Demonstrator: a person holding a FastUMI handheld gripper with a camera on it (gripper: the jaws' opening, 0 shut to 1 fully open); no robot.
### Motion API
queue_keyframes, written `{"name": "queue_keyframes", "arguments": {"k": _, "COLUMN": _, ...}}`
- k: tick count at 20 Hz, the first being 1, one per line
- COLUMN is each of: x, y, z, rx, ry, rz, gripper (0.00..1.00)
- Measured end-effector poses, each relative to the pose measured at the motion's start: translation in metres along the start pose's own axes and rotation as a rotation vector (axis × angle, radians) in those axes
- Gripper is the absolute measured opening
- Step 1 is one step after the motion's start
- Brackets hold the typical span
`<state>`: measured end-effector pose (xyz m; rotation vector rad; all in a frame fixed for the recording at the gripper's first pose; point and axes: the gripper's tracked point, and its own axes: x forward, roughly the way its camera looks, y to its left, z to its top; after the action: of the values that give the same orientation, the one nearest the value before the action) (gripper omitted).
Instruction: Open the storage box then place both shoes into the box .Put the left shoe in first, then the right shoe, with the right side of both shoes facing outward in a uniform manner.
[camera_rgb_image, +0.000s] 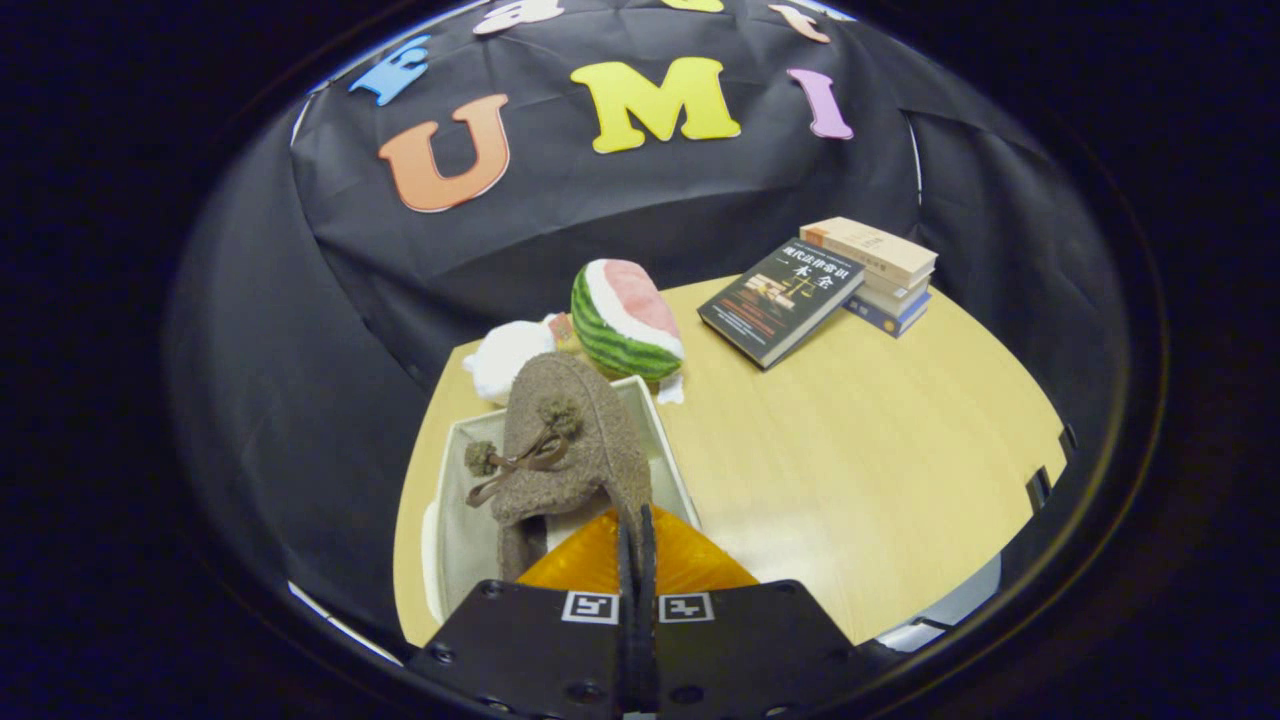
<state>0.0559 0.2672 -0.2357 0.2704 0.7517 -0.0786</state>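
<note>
1. One shoe (572, 440), brown and fuzzy with a bow and pompoms, is held up over the open storage box (668, 450); the step in hand is judged to be the lowering of a shoe into the box. Whether it is the left or the right shoe cannot be told.
2. The fingers of the gripper (636, 545) are pressed nearly together, and the rear rim of the shoe is pinched between them, so that the shoe hangs just ahead of the fingertips with its toe pointed away.
3. The box is seen below and beyond the shoe, on the wooden table (860, 460), with a watermelon toy (625, 320) and a white plush thing (505, 355) just behind it. Something orange (690, 565) is seen under the fingers; what it is cannot be told.
4. A second shoe cannot be made out inside the box, much of which is hidden by the held shoe.
5. The next move is judged to call for the shoe to be lowered inside the walls, turned so its right side faces outward, and then released.
6. Books (830, 285) are stacked well apart, at the far side of the table.
</note>
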Motion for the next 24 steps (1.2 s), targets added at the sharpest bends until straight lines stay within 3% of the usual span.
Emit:
{"name": "queue_keyframes", "arguments": {"k": 8, "x": 0.031, "y": -0.011, "z": -0.03, "rx": -0.08, "ry": 0.007, "rz": -0.097, "gripper": 0.0}}
{"name": "queue_keyframes", "arguments": {"k": 11, "x": 0.034, "y": -0.007, "z": -0.032, "rx": -0.086, "ry": 0.004, "rz": -0.077, "gripper": 0.03}}
{"name": "queue_keyframes", "arguments": {"k": 14, "x": 0.031, "y": -0.002, "z": -0.026, "rx": -0.103, "ry": -0.015, "rz": -0.052, "gripper": 0.13}}
{"name": "queue_keyframes", "arguments": {"k": 17, "x": 0.021, "y": -0.001, "z": -0.011, "rx": -0.134, "ry": -0.053, "rz": -0.026, "gripper": 0.14}}
{"name": "queue_keyframes", "arguments": {"k": 24, "x": -0.056, "y": -0.024, "z": 0.062, "rx": -0.253, "ry": -0.265, "rz": 0.048, "gripper": 0.75}}
